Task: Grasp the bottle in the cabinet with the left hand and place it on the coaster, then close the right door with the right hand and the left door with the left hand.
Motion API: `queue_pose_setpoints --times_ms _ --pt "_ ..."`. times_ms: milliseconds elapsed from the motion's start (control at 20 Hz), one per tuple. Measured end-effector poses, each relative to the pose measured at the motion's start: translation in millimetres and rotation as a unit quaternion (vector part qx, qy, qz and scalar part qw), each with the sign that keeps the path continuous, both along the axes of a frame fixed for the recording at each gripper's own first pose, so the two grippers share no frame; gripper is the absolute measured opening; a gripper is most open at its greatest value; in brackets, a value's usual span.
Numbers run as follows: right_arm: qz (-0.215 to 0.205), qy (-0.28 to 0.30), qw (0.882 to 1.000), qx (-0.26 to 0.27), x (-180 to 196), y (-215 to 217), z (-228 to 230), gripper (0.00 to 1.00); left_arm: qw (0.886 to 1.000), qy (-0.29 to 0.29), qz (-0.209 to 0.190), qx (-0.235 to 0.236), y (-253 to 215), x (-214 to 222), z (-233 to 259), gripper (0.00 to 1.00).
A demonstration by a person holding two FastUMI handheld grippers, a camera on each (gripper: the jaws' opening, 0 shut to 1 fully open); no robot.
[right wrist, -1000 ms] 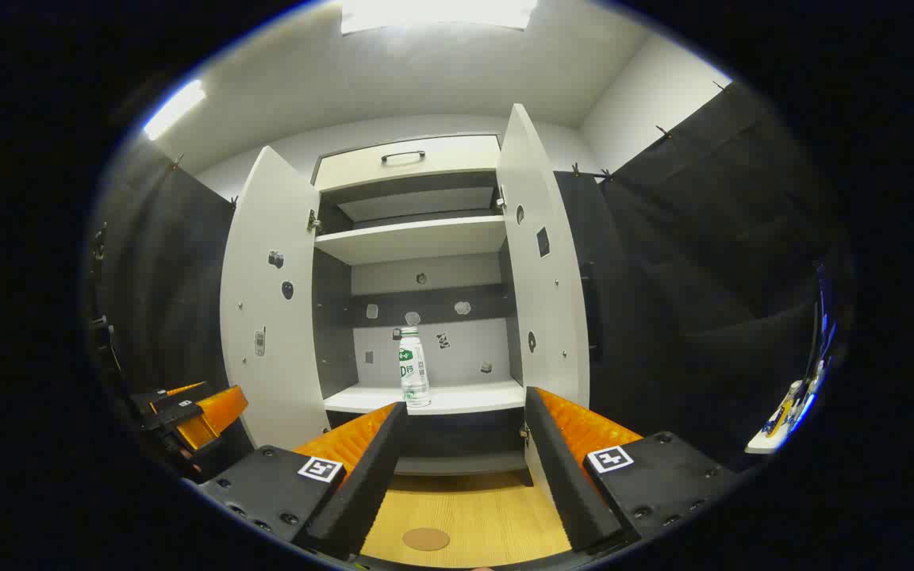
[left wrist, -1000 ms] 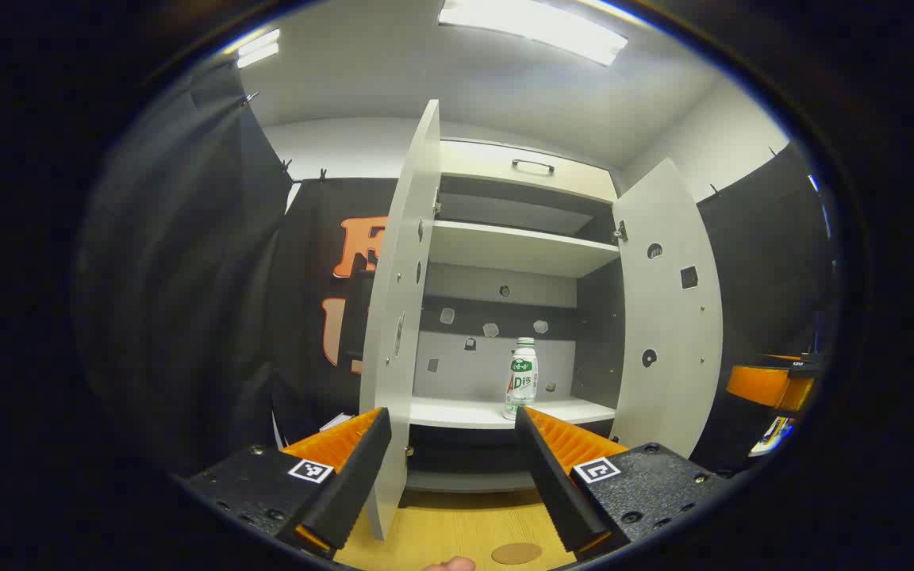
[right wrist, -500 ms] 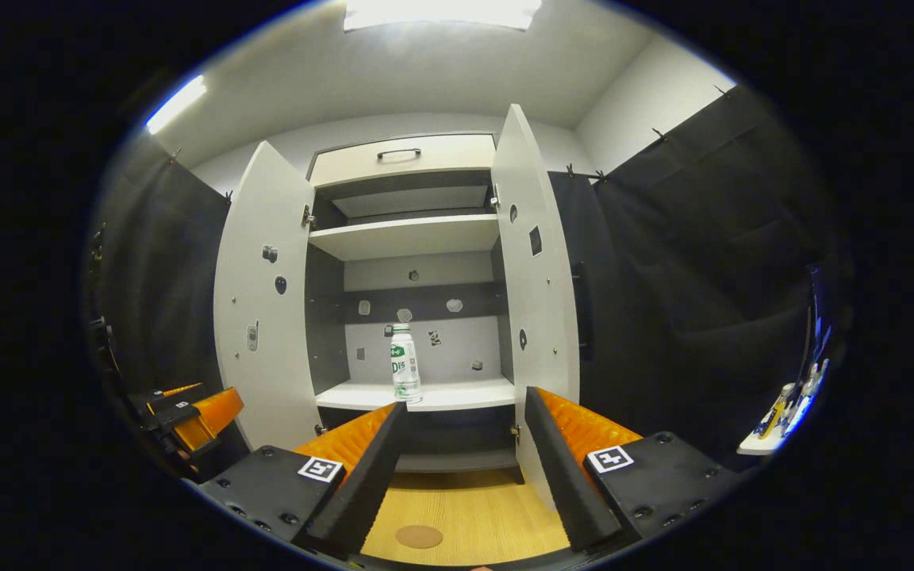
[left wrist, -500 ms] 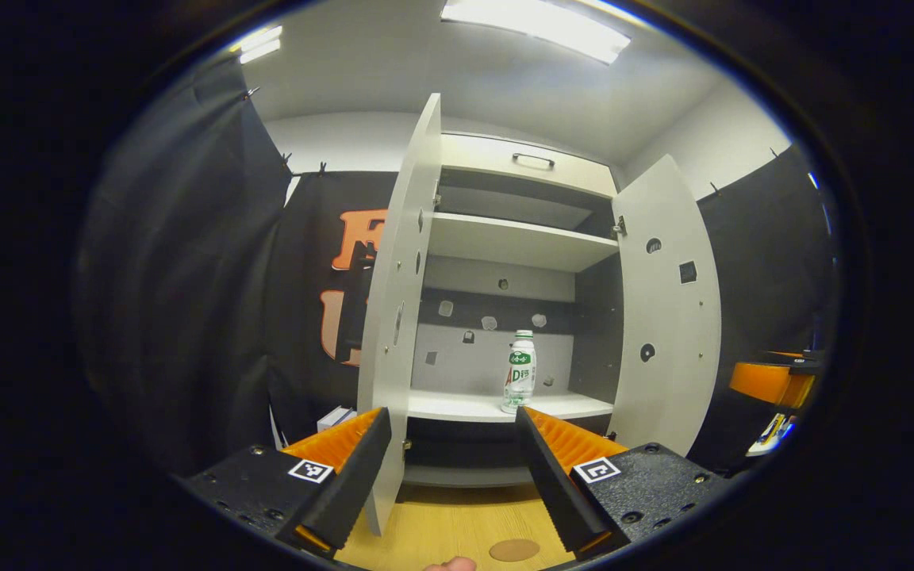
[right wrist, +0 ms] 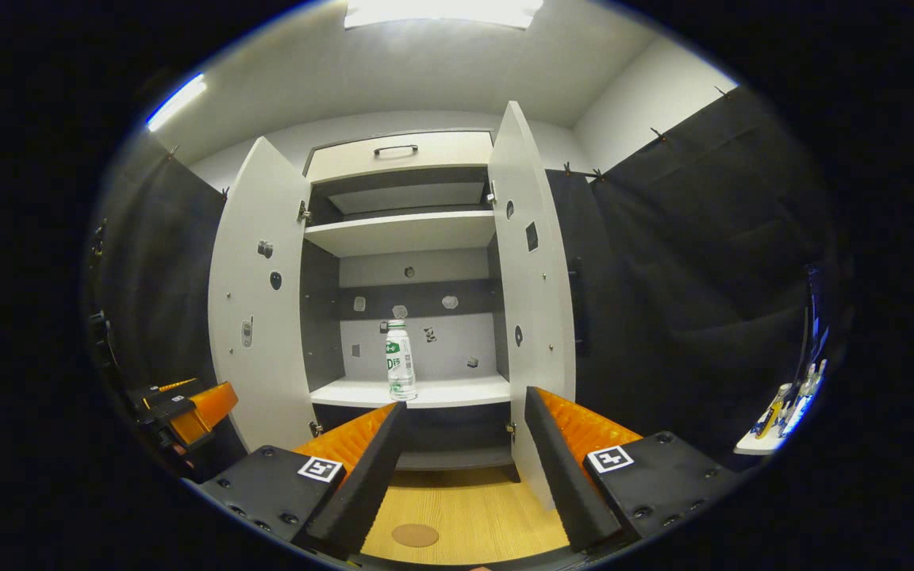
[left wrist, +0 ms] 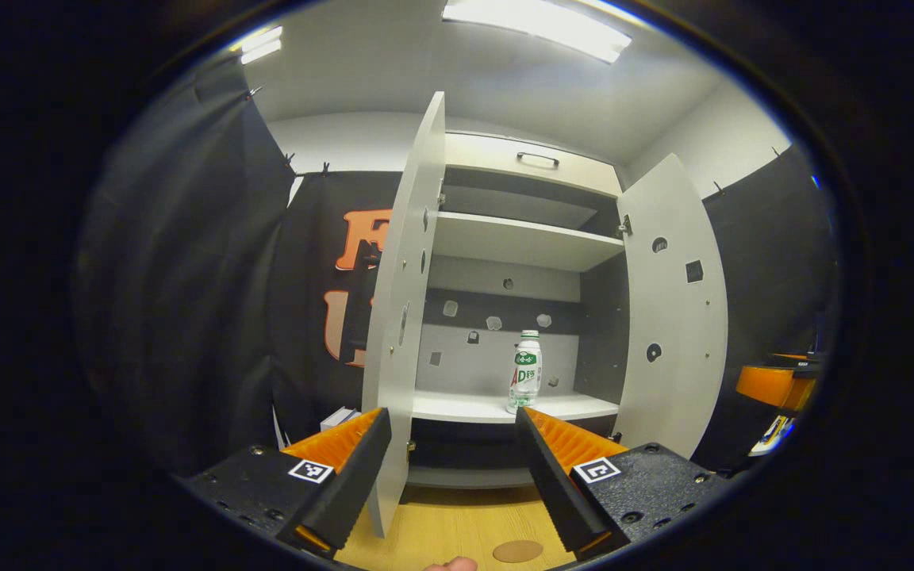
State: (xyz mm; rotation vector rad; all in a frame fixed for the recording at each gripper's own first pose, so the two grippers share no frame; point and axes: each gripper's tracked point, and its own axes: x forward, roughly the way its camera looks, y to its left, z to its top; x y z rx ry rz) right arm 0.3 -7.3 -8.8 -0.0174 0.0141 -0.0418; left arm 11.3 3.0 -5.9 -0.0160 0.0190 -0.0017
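Ahead, we see the cabinet (left wrist: 516, 238) with both doors swung open. The bottle (left wrist: 525, 383) stands upright on the lower shelf (left wrist: 473, 407), at about twelve o'clock from our left gripper (left wrist: 453, 476), whose fingers are spread wide with nothing between them, well short of the shelf. The left door (left wrist: 401, 317) hangs at eleven o'clock and the right door (left wrist: 675, 309) at two o'clock. On the wooden table (left wrist: 457, 527), the round coaster (left wrist: 516, 550) lies near six o'clock, just below the gripper. From our right gripper (right wrist: 465, 468), also spread wide and empty, the bottle (right wrist: 399, 361) sits at eleven o'clock, the right door (right wrist: 532, 293) at one o'clock, and the coaster (right wrist: 415, 534) at seven o'clock. The left gripper (right wrist: 187, 408) shows at nine o'clock in the right gripper view.
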Motion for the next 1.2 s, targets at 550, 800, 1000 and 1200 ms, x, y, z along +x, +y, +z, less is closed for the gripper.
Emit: queue_pose_setpoints --times_ms 550,800,1000,1200 --pt "-0.036 -0.002 0.999 -0.019 -1 -36 -3 0.97 0.989 0.056 -0.115 -0.077 -91 136 -14 0.95" --pt "-0.059 0.014 0.998 -0.030 5 -58 -11 0.97 0.993 0.049 -0.102 -0.034 -115 231 -29 0.92" --pt "-0.076 0.025 0.996 -0.027 11 -70 -16 0.97 0.987 0.093 -0.122 -0.053 -140 287 -73 0.95" --pt "-0.098 0.034 0.994 -0.030 15 -85 -20 0.97 0.990 0.086 -0.109 -0.022 -145 334 -95 0.95"
